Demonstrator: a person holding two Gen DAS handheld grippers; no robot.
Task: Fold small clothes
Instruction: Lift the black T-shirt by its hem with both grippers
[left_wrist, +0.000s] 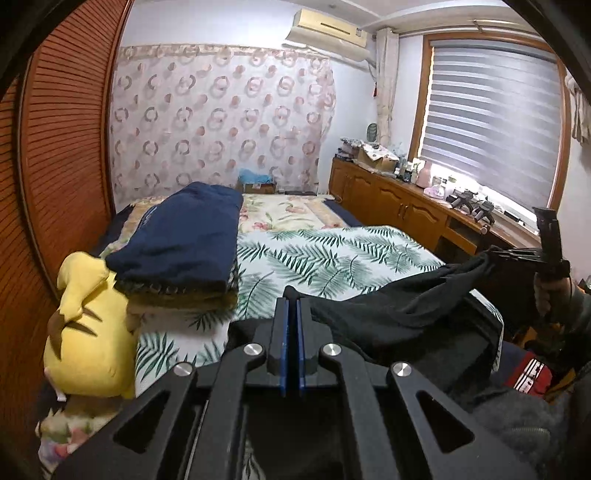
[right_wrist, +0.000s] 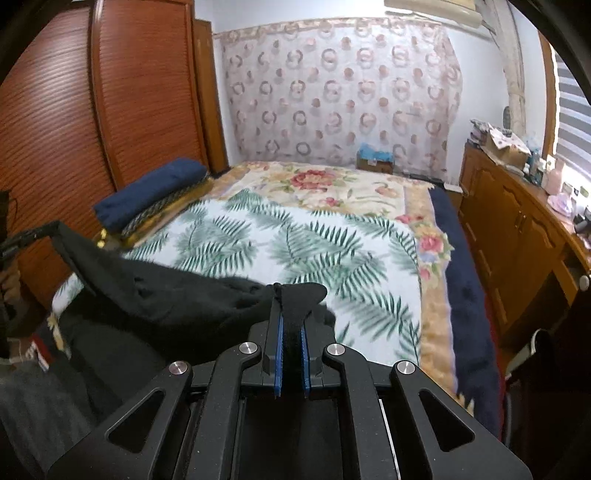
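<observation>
- Clamping one edge of a black knit garment (left_wrist: 399, 310), the left gripper (left_wrist: 291, 306) sits with its blue-padded jaws pressed together, low centre of the left wrist view.
- Pinched on the opposite edge, the right gripper (right_wrist: 291, 299) holds the cloth bunched between its pads.
- Stretched between both tools, the garment hangs above a palm-leaf print blanket (right_wrist: 295, 240).
- A yellow plush toy (left_wrist: 88, 332) lies at lower left.

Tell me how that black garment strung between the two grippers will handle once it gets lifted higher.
The black garment is probably floppy: it sags and creases between the left gripper and the right gripper. It looks light, hanging from just two pinched edges. The loose lower part will likely swing and drag across the leaf-print blanket.
</observation>
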